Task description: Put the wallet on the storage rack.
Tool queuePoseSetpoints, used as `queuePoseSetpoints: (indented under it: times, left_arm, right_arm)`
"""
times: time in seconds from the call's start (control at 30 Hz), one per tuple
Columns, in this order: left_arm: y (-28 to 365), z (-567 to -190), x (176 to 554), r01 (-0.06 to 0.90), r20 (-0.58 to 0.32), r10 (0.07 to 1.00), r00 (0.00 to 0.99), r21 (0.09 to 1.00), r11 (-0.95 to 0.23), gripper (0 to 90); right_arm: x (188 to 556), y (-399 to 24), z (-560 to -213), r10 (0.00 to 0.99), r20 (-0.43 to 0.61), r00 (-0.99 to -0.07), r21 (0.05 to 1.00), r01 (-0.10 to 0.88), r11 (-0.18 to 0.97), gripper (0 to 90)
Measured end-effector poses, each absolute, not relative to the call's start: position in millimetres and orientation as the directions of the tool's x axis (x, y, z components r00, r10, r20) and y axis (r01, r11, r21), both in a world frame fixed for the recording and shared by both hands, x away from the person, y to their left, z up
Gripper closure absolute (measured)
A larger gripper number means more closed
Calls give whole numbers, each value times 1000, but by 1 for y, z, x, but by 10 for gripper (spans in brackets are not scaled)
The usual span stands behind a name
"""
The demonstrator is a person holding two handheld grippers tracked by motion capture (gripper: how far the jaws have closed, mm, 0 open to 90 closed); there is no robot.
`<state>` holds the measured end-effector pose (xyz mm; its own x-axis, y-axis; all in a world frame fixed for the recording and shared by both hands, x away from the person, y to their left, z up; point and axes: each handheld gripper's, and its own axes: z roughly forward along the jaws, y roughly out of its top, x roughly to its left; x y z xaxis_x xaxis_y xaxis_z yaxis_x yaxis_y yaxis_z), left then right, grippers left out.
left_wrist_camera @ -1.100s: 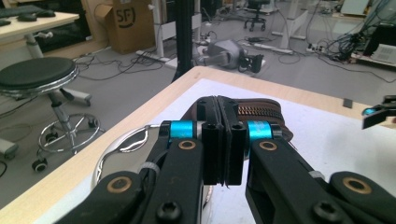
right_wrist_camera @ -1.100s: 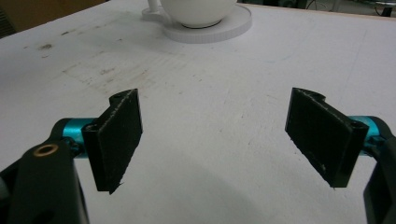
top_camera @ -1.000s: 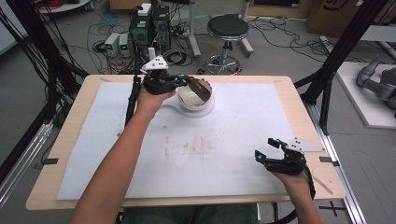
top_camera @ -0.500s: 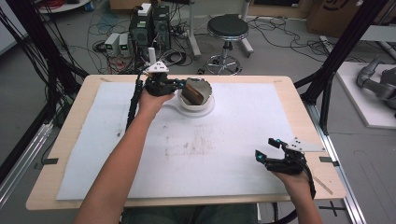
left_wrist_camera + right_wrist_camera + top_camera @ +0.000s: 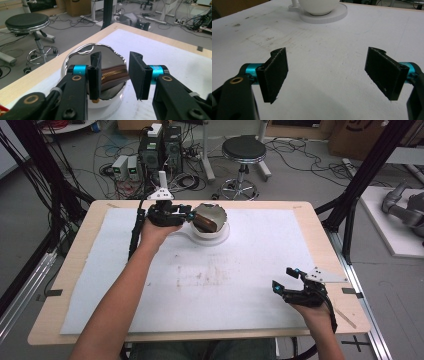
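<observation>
A brown zippered pouch (image 5: 204, 223) lies in a white bowl (image 5: 218, 215) with a shiny inside, which stands on a white saucer (image 5: 215, 239) at the far middle of the mat. My left gripper (image 5: 189, 215) is at the bowl's left rim. In the left gripper view the pouch (image 5: 112, 76) lies just beyond my left gripper (image 5: 115, 62), whose jaws have just been opening; the pads do not press on it. My right gripper (image 5: 285, 278) rests open near the front right, with bare mat between its jaws (image 5: 327, 72). The bowl (image 5: 318, 6) stands far ahead of it.
A white mat (image 5: 225, 290) covers the wooden table (image 5: 80, 245). Behind the table are a round stool (image 5: 243, 150), electronics boxes (image 5: 160, 145) and cables on the floor. A grey machine part (image 5: 405, 210) lies on a white board at the right.
The left gripper's jaws have opened and let go of the pouch, which now rests in the bowl. The left hand has sunk slightly. The right hand has stayed still.
</observation>
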<state>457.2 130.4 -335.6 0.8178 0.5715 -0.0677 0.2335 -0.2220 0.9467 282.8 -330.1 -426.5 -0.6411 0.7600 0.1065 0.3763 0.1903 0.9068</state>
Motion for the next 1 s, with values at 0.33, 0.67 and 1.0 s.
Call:
queuePoseSetpoints:
  times: [0.33, 0.67, 1.0]
  left_arm:
    - [144, -327, 420, 193, -45, 540, 840, 956, -221, 522]
    - [165, -324, 393, 187, -48, 549, 834, 962, -200, 408]
    - [179, -340, 371, 207, -46, 549, 834, 950, -234, 351]
  right_arm:
    - [281, -328, -423, 760, 105, -642, 913, 364, 181, 191]
    - [285, -327, -422, 759, 110, -641, 917, 360, 172, 191]
    - [290, -319, -422, 750, 110, -653, 914, 363, 182, 190]
